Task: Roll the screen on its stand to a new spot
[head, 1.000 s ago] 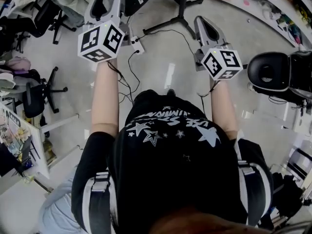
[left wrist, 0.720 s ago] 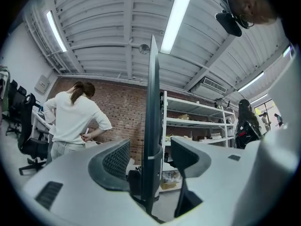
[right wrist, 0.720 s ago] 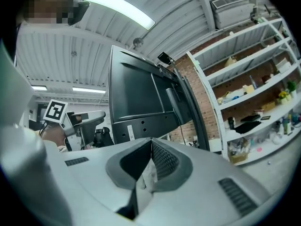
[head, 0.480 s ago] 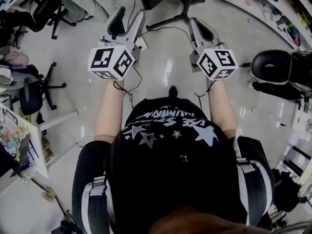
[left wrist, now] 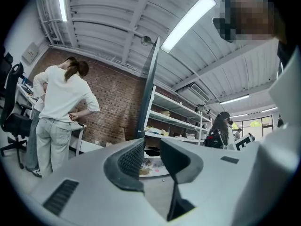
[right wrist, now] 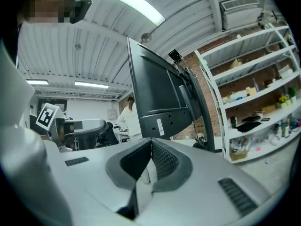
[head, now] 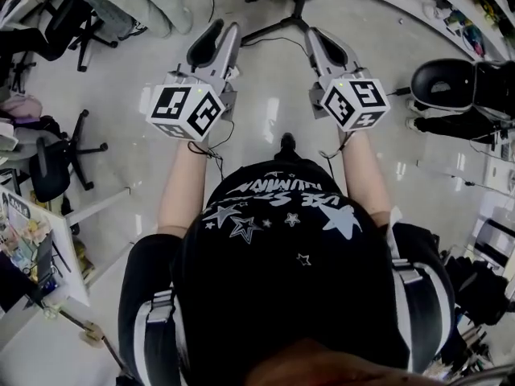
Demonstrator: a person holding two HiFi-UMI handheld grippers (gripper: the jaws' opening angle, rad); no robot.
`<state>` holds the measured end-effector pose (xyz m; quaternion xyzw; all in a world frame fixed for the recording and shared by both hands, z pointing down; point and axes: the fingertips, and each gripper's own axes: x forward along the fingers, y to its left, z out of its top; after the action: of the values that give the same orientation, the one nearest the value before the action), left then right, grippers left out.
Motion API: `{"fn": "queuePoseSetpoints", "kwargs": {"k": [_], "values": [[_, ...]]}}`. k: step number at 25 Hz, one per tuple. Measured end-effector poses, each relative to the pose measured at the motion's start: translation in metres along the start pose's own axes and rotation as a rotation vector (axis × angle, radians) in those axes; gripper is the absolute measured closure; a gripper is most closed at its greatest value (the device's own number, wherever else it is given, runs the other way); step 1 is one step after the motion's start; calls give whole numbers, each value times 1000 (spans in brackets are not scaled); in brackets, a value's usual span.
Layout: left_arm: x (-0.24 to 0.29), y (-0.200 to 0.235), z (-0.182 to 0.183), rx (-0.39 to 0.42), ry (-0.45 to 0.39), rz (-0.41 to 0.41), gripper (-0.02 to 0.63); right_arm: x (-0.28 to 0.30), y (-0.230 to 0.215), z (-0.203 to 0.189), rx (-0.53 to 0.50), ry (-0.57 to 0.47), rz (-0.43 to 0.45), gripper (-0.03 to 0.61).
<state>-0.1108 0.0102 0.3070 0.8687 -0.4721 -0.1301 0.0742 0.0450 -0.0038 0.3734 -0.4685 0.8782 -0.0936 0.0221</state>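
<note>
While its jaws are closing, the left gripper (left wrist: 151, 155) is recorded with a clear gap between the pads and nothing in that gap. The screen (left wrist: 150, 86) is seen edge-on beyond it and is not touched. For the right gripper (right wrist: 150, 147), the jaws are drawn together at the tips and nothing is held; the back panel of the screen is faced from below.

Change noted: against the head view of a second ago, both grippers are brought closer together and carried forward toward the stand (head: 299, 2), whose foot is now found at the top edge of the frame. The left jaws, lately wide, are narrowed. Judged: the approach is made but no hold is yet taken, so the rolling is not begun.

Location of item: the screen is upright on its stand, on the floor (head: 121, 71), directly ahead of the person.

Surroundings:
- A cable (head: 278, 39) is trailed over the floor by the stand's feet and is likely to be snagged as the stand rolls.
- An office chair (head: 60, 155) is placed at left.
- A black chair (head: 442, 87) is placed at right.
- A person in a white top (left wrist: 59, 107) is stood at left.
- Shelves (right wrist: 254, 93) are ranged along the brick wall beyond.
</note>
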Motion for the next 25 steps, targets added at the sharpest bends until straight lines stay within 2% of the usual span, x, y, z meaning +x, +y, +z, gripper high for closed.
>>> {"fn": "queuePoseSetpoints", "kwargs": {"k": [5,7,16,25], "values": [[-27,-9,-3,-1,17,-18,581,-24,21,-11,-1,8,-47,572],[-40,-9,-2,-2,12,-18,600,-34,32,-14,-3,8,-64,572],[-83,-25,-1,-4,21,-87,603,-80,72,-25,-39,6,-126,572],[-106,-46,-7,-22,27,-125,603,-115,97,-37,-56,18,-141,572]]}}
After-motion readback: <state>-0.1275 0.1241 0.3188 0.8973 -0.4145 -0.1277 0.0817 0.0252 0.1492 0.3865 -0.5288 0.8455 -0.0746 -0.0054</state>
